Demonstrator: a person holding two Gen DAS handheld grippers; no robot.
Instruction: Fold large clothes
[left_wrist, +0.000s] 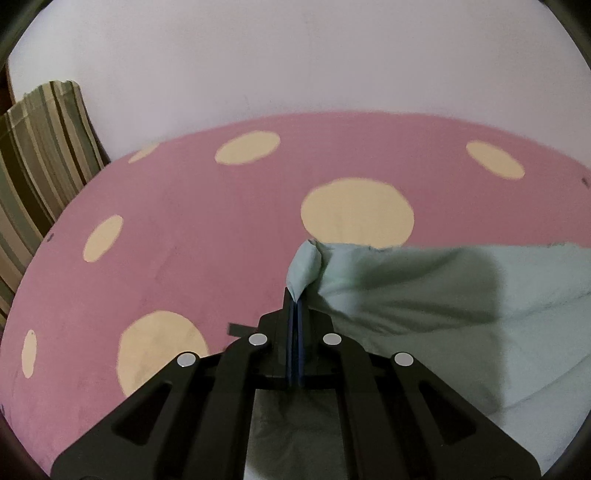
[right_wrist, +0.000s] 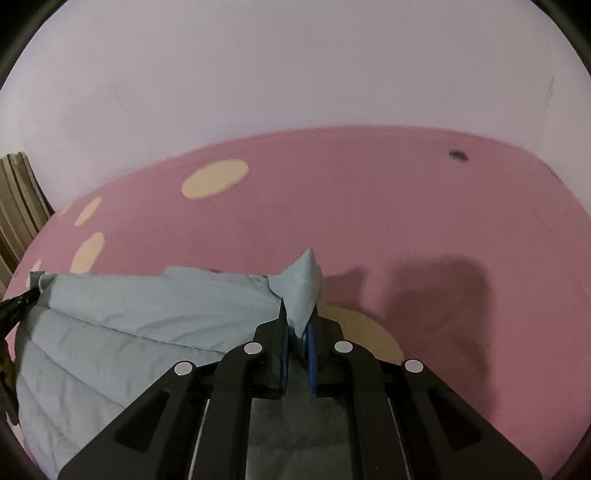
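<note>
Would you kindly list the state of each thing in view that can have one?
Left tongs: shut on a corner of the garment.
Right tongs: shut on another corner of the garment.
Pale green garment: creased, top edge held up between both tongs, over the pink spotted sheet.
Striped cushion: upright at the wall.

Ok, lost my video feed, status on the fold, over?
Left gripper shut on pale green garment corner. Right gripper shut on the other corner. Garment stretched between, over pink dotted sheet. Nothing blocking.

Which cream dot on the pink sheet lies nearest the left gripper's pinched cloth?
The big cream dot just beyond the pale green garment corner the left gripper pinches; the others lie farther.
</note>
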